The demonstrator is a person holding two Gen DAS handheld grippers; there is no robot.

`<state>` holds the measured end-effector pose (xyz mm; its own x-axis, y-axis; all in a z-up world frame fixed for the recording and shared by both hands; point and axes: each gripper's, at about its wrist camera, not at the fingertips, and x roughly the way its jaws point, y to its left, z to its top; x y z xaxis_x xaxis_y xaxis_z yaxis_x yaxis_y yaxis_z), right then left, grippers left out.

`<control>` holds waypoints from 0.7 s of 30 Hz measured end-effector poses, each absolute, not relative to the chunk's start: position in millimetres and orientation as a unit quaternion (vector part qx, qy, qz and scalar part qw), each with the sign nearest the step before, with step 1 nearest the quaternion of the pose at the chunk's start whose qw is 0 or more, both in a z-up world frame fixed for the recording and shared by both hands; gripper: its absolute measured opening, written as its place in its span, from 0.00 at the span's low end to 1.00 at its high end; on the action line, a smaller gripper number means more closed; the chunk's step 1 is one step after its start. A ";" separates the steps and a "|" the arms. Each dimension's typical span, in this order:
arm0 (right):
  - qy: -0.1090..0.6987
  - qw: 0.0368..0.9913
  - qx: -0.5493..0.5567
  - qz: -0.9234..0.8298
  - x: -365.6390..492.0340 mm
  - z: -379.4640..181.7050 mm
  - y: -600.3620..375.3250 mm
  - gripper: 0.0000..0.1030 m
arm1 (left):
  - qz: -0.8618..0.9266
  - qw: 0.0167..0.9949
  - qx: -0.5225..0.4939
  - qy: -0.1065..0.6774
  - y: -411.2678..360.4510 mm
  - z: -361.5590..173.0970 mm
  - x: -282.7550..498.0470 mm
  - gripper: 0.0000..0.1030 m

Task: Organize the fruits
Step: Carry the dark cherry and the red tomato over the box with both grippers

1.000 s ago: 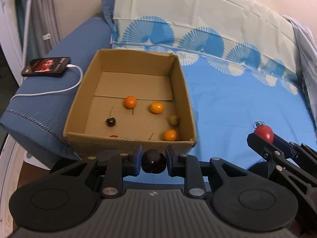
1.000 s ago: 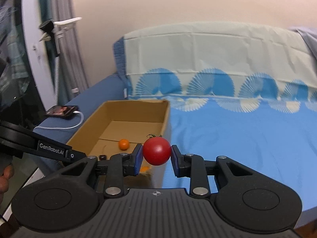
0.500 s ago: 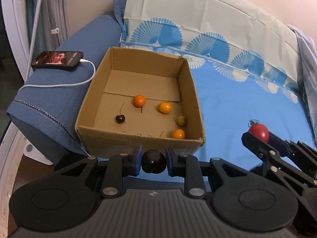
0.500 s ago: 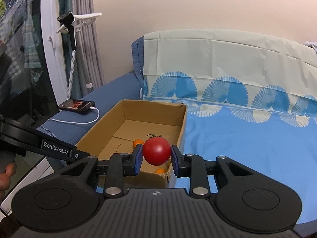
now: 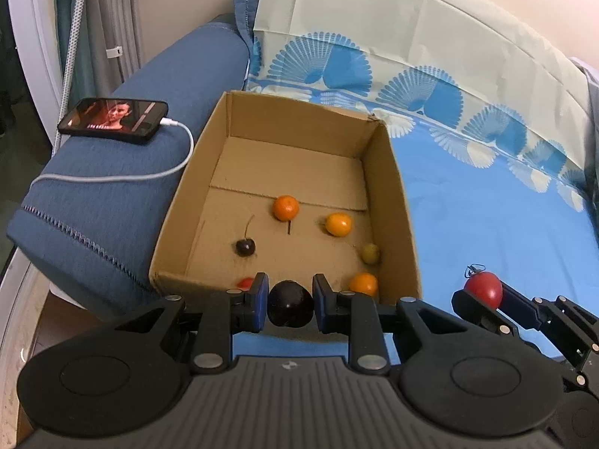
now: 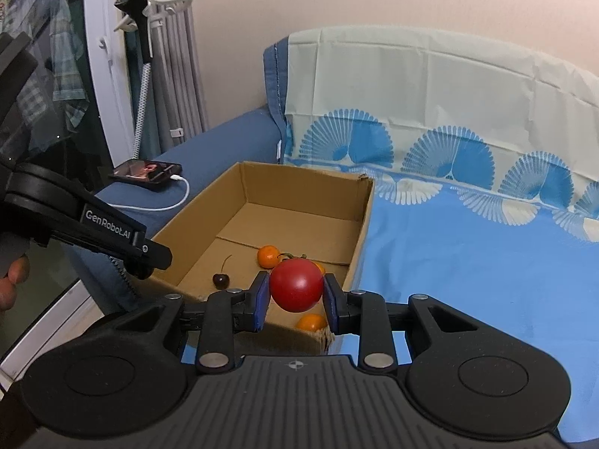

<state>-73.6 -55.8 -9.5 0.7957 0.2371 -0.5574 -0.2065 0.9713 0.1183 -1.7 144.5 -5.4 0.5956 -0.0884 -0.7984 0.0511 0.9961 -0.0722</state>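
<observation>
A dark plum (image 5: 290,304) sits clamped in my left tongs (image 5: 290,305) at the cardboard box's (image 5: 389,172) near wall; my right tongs (image 6: 296,289) grip a red tomato (image 6: 296,284) above its near corner. Small fruits lie inside.

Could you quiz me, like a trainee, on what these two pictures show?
1. True or false: the left hand-held gripper holds a dark round fruit.
2. What does the right hand-held gripper hold: A a red tomato, B a banana, C nothing?
3. Fill in: the phone lies on the sofa ____, outside the cardboard box.

Key: 1 true; 2 A; 3 armrest.
</observation>
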 end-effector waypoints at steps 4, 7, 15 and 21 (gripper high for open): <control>0.305 0.944 0.033 0.117 -49.2 -15.3 -53.3 0.31 | -0.031 0.895 -0.023 0.444 148.9 -8.6 23.0 0.27; 0.312 0.942 0.029 0.120 -30.5 -21.6 -49.2 0.31 | -0.023 0.896 -0.028 0.443 152.0 -14.0 44.1 0.27; 0.334 0.934 0.013 0.123 19.1 -47.8 -33.1 0.31 | -0.011 0.891 -0.017 0.453 154.5 -38.5 96.8 0.27; 0.356 0.926 0.002 0.129 46.6 -70.2 -21.8 0.31 | -0.007 0.883 -0.007 0.469 154.9 -64.3 123.7 0.27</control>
<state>46.6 -21.8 -70.2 0.7137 0.2405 -0.6579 -0.2370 0.9667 0.0963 123.7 154.9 -64.3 0.5601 -0.0190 -0.8282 0.0067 0.9998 -0.0184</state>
